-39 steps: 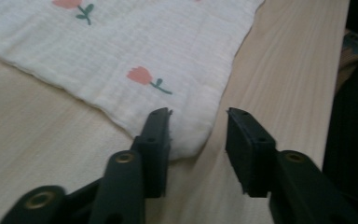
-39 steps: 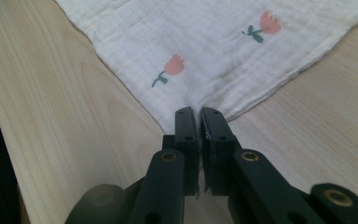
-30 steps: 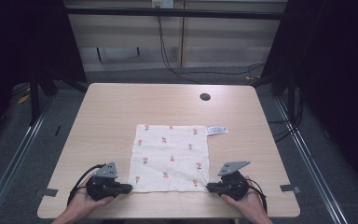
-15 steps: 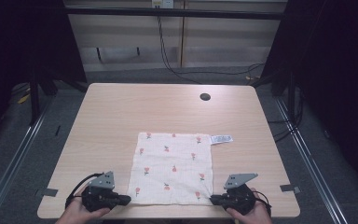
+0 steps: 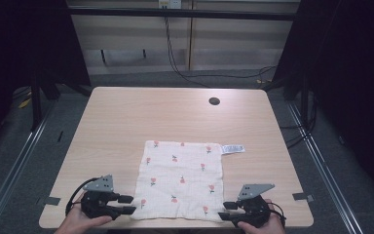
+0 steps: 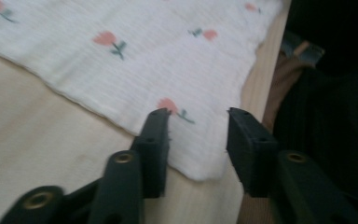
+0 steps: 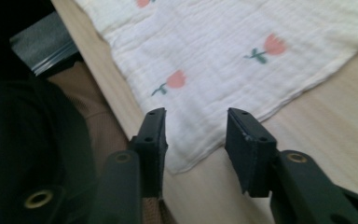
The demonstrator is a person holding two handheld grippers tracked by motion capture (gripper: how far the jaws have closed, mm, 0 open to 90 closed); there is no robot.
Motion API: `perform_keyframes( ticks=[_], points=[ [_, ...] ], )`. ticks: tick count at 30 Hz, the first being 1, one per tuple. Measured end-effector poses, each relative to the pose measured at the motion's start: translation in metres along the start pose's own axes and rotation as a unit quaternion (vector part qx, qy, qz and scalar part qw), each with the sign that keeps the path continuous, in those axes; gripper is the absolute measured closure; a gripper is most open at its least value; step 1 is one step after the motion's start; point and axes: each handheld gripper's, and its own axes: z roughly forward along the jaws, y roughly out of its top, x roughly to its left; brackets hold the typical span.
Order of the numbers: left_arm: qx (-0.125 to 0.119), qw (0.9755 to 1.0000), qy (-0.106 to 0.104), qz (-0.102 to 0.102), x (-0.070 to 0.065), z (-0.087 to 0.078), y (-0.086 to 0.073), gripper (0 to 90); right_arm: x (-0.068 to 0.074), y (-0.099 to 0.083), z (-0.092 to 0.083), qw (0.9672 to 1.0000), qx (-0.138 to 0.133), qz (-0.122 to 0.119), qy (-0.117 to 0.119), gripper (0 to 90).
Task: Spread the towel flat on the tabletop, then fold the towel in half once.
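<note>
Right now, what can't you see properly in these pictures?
- High view: the words on the cloth's tag are too small to read.
- High view: the bottom edge cuts off the person's forearms.
- Left gripper view: the cloth runs past the top edge.
- Right gripper view: shadow darkens what lies under the table.

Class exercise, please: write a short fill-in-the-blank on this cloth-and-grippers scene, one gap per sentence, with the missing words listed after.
1. The white cloth is printed with small pink ____.
2. It lies spread flat on a ____ table.
3. The jaws of the left gripper and the right gripper stand ____, each at a near corner of the cloth.
4. A small white ____ sticks out from the cloth's far right corner.

Missing words: flowers; wooden; open; label
</note>
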Motion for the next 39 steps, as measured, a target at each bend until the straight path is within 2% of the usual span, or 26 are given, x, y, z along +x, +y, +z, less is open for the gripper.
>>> perform_keyframes(
  ticks=[1,2,3,5,6,8,12,15,17,18,20,22,23,24,25,26,27,28,29,30,34,36,38,39],
  points=[
    [-0.008,1.0000,0.000,-0.005,0.002,-0.002,0.000,56.1,-0.002,0.001,-0.001,1.0000,-0.007,0.000,-0.005,53.4],
    [-0.015,0.9997,0.016,-0.013,0.007,-0.003,0.002,51.2,-0.005,0.002,-0.005,0.9996,-0.023,0.006,-0.016,51.4],
    [-0.015,0.9997,0.016,-0.013,0.007,-0.003,0.002,50.3,-0.005,0.002,-0.005,0.9996,-0.023,0.006,-0.016,51.4],
    [-0.022,0.9992,0.026,-0.020,0.012,-0.002,0.004,47.2,-0.011,0.005,-0.008,0.9987,-0.042,0.014,-0.023,50.1],
    [-0.020,0.9987,0.035,-0.031,0.017,-0.001,0.006,45.1,-0.013,0.007,-0.008,0.9986,-0.043,0.018,-0.027,50.0],
    [-0.015,0.9986,0.041,-0.029,0.020,0.000,0.006,44.2,-0.016,0.008,-0.007,0.9984,-0.045,0.020,-0.027,49.9],
    [-0.009,0.9973,0.059,-0.042,0.025,-0.002,0.004,41.3,-0.023,0.014,-0.003,0.9979,-0.049,0.029,-0.031,50.0],
    [-0.021,0.9960,0.067,-0.055,0.029,-0.005,0.005,41.2,-0.026,0.021,0.001,0.9977,-0.052,0.028,-0.034,50.0],
    [-0.027,0.9940,0.091,-0.055,0.034,-0.005,0.010,41.1,-0.028,0.026,0.002,0.9974,-0.059,0.024,-0.034,52.5],
    [-0.027,0.9940,0.091,-0.055,0.034,-0.005,0.010,41.5,-0.028,0.026,0.002,0.9974,-0.059,0.024,-0.034,52.5],
    [-0.036,0.9935,0.099,-0.042,0.038,0.000,0.018,43.3,-0.030,0.031,0.003,0.9976,-0.056,0.017,-0.037,52.5],
    [-0.041,0.9937,0.098,-0.035,0.038,0.001,0.020,46.2,-0.032,0.033,0.003,0.9977,-0.056,0.016,-0.035,52.9],
    [-0.040,0.9952,0.085,-0.029,0.039,0.002,0.023,49.6,-0.035,0.035,0.003,0.9977,-0.055,0.017,-0.035,53.2],
    [-0.038,0.9961,0.077,-0.021,0.040,0.004,0.026,47.7,-0.042,0.041,0.004,0.9972,-0.060,0.024,-0.039,53.3],
    [-0.039,0.9956,0.083,-0.018,0.043,0.006,0.033,46.5,-0.046,0.044,0.005,0.9969,-0.063,0.027,-0.039,53.2],
    [-0.051,0.9950,0.084,-0.018,0.045,0.007,0.036,45.9,-0.050,0.047,0.005,0.9967,-0.064,0.029,-0.041,53.2],
    [-0.051,0.9950,0.084,-0.018,0.045,0.007,0.036,46.8,-0.050,0.047,0.005,0.9967,-0.064,0.029,-0.041,53.2],
    [-0.061,0.9941,0.087,-0.021,0.052,0.008,0.043,47.4,-0.058,0.054,0.007,0.9962,-0.068,0.033,-0.043,53.1],
    [-0.061,0.9941,0.087,-0.021,0.052,0.008,0.043,47.5,-0.058,0.054,0.007,0.9962,-0.068,0.033,-0.043,53.1],
    [-0.070,0.9929,0.094,-0.022,0.056,0.009,0.049,49.1,-0.063,0.061,0.007,0.9951,-0.076,0.038,-0.052,51.9],
    [-0.068,0.9926,0.099,-0.016,0.060,0.013,0.058,50.6,-0.070,0.073,0.007,0.9949,-0.080,0.028,-0.054,51.2],
    [-0.081,0.9917,0.099,-0.014,0.064,0.015,0.062,51.7,-0.075,0.080,0.008,0.9949,-0.081,0.027,-0.055,51.4],
    [-0.076,0.9920,0.100,-0.012,0.068,0.017,0.066,51.1,-0.084,0.086,0.012,0.9933,-0.094,0.040,-0.055,52.4],
    [-0.075,0.9929,0.091,-0.015,0.070,0.019,0.067,51.1,-0.084,0.086,0.012,0.9933,-0.094,0.040,-0.055,52.4]
  ],
)
